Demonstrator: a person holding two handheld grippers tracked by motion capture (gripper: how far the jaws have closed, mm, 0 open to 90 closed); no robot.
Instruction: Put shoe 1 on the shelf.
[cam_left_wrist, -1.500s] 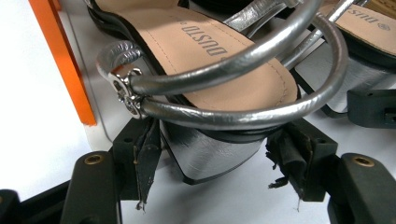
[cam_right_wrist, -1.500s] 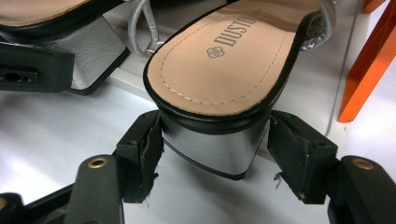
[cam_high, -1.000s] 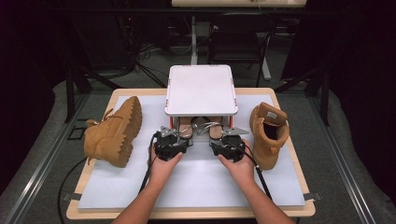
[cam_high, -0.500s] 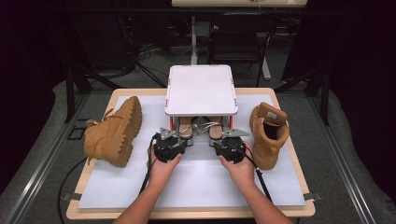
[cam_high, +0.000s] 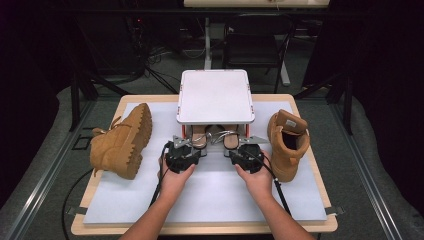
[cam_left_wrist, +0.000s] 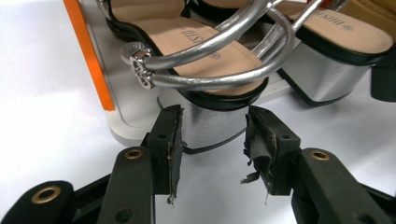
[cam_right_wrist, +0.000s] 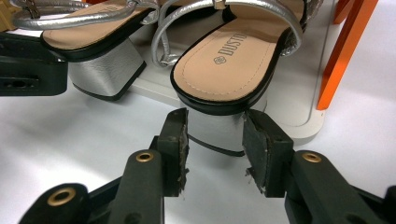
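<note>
Under the white shelf (cam_high: 215, 97), two silver-strapped sandals, left gripper (cam_left_wrist: 212, 133) clamped on the left sandal's (cam_left_wrist: 212, 56) glossy metallic block heel, right gripper (cam_right_wrist: 215, 133) likewise squeezing the right sandal's (cam_right_wrist: 229, 65) heel, tan lug-soled boots (cam_high: 122, 142) flanking.

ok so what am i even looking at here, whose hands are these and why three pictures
A person sits at a table holding a hand-held two-jaw tool in each hand: the left gripper and the right gripper. One picture comes from a camera above; the other two ride on the grippers and look along their black jaws. On the table stands a small white rack with a pair of silver sandals under its top. A tan boot lies on its side at left; another boot stands at right. Each gripper has closed on a sandal's block heel: the left sandal and the right sandal.
</note>
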